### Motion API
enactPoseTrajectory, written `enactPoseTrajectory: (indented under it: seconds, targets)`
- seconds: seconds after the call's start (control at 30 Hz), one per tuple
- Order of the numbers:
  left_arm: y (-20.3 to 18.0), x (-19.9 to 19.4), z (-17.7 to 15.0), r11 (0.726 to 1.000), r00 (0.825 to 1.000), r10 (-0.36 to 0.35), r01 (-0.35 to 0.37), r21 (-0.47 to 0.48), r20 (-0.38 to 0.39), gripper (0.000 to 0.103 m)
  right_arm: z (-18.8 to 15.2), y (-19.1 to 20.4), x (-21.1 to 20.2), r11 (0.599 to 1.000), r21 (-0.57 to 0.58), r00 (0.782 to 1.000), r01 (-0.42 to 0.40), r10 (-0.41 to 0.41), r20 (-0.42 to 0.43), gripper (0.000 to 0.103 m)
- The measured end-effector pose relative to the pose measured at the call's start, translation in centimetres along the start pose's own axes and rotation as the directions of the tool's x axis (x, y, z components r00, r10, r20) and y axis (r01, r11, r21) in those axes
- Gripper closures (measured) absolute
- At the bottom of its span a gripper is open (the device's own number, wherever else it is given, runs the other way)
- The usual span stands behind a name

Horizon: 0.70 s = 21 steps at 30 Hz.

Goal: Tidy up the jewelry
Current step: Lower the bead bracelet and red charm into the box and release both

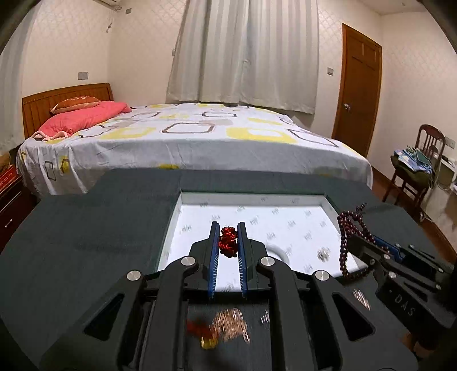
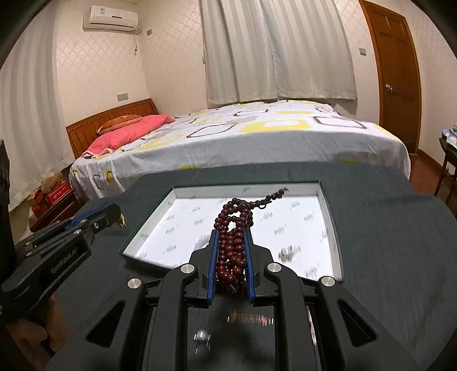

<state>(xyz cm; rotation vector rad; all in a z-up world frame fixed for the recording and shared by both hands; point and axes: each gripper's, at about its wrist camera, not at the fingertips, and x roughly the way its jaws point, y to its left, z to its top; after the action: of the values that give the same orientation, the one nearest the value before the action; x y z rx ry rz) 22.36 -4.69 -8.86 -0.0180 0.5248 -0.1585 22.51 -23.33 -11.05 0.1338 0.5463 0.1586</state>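
- Left gripper [image 1: 228, 242]: jaws drawn nearly together, blue pads pressing on a small red twisted ornament [image 1: 228, 240] that fills the narrow gap between them; the ornament sits near the fingertips, above the tray's near left part
- Right gripper [image 2: 231, 256]: jaws clamped on a bunched string of dark red beads [image 2: 232, 242]; beads pack the whole gap between the pads, loops spill past the fingertips toward 12 o'clock and a thin tail runs off toward 1 o'clock
- In the left wrist view the right gripper [image 1: 371, 245] appears at 3 o'clock with the dark red beads [image 1: 345, 231] draped over its tip; in the right wrist view the left gripper [image 2: 114, 212] appears at 9 o'clock
- Count: two grippers, each holding one piece; one tray; one small silvery item [image 1: 322, 254] in the tray, blurred; on the cloth below the left gripper one gold-and-red blur [image 1: 225, 328], what it is I cannot tell; below the right gripper one round silvery piece [image 2: 201, 336] and one coppery streak [image 2: 251, 318], both blurred
- Surface: a dark grey-green cloth-covered table [image 1: 94, 228]; a shallow white tray [image 1: 177, 217] with small grey printed marks lies on it at 12 o'clock from both grippers
- Room: a bed [image 1: 200, 137] with white, yellow and grey patterned sheet beyond the table; pink pillow [image 1: 82, 117] at 10 o'clock; pale curtains [image 1: 245, 51] at 12 o'clock; wooden door [image 1: 360, 85] at 2 o'clock; wooden chair [image 1: 414, 171] at 3 o'clock; air conditioner [image 2: 110, 17] at 11 o'clock in the right wrist view
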Motion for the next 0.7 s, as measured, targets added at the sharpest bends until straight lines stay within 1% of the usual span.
enactPoseTrajectory:
  seconds: [0.17, 0.3, 0.37, 0.47, 0.63, 0.7]
  targets:
    - [0.4, 3.2, 2.2, 1.0, 1.0, 0.003, -0.003, -0.007, 0.024, 0.09, 1.9, 0.1, 2.6, 1.0, 0.023, 1.0, -0.008, 0.008, 0.01, 0.086]
    - [0.3, 5.1, 2.7, 1.0, 0.999, 0.001, -0.001, -0.005, 0.033, 0.09, 3.0, 0.2, 4.0, 1.0, 0.031, 0.999, -0.003, 0.002, 0.033, 0.086]
    - [0.4, 6.5, 2.3, 1.0, 1.0, 0.004, -0.004, -0.003, 0.004, 0.09, 2.9, -0.1, 5.3, 0.999, 0.037, 1.0, 0.005, -0.006, 0.012, 0.086]
    - [0.8, 8.5, 1.1, 1.0, 0.998, 0.007, -0.007, -0.004, -0.062, 0.09, 1.6, -0.8, 7.4, 0.998, 0.055, 0.998, 0.025, -0.022, -0.056, 0.086]
    - [1.6, 11.1, -0.8, 1.0, 0.985, 0.016, -0.02, -0.022, -0.173, 0.09, -0.6, -1.8, 9.4, 0.997, 0.063, 0.986, 0.052, -0.042, -0.159, 0.086]
    - [1.8, 11.8, -1.3, 0.999, 0.979, 0.017, -0.022, -0.023, -0.202, 0.09, -1.1, -2.1, 9.9, 0.996, 0.068, 0.98, 0.057, -0.043, -0.193, 0.086]
